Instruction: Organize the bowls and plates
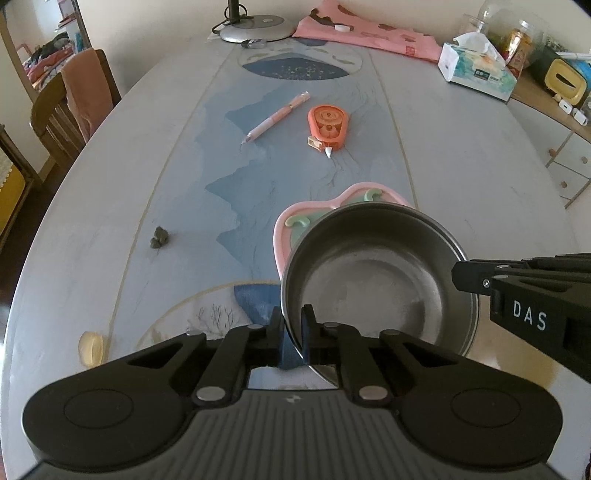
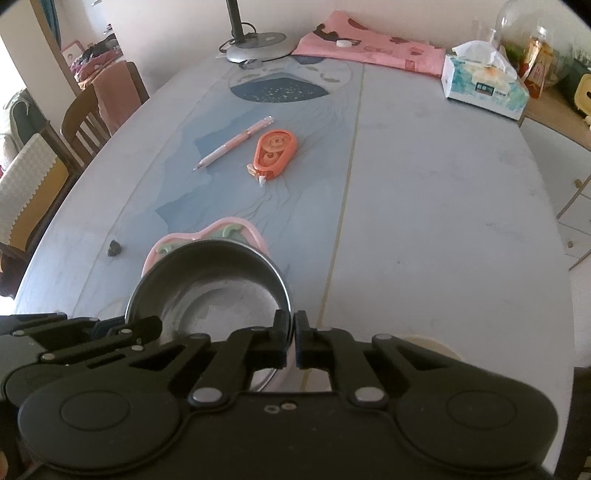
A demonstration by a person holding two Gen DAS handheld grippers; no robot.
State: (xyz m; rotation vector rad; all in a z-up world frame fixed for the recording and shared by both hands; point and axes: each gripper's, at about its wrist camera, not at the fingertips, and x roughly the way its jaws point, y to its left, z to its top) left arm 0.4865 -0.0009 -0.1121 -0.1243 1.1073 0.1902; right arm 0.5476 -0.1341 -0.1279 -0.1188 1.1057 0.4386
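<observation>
A round steel bowl (image 1: 376,273) (image 2: 210,284) sits partly over a pink strawberry-shaped plate (image 1: 291,218) (image 2: 221,230) with green trim. My left gripper (image 1: 293,317) is shut on the bowl's left rim, one finger inside and one outside. In the right wrist view my right gripper (image 2: 293,321) is shut on the bowl's right rim in the same way. The right gripper's black body (image 1: 517,295) reaches in from the right in the left wrist view. The left gripper's body (image 2: 85,332) shows at the lower left in the right wrist view.
On the blue-patterned table (image 1: 110,221) lie a pink pen (image 1: 275,118), an orange correction-tape dispenser (image 1: 328,127) and a small dark lump (image 1: 159,236). Farther back are a lamp base (image 1: 255,27), a pink cloth (image 1: 369,31) and a tissue box (image 1: 476,70). A chair (image 1: 70,107) stands at the left.
</observation>
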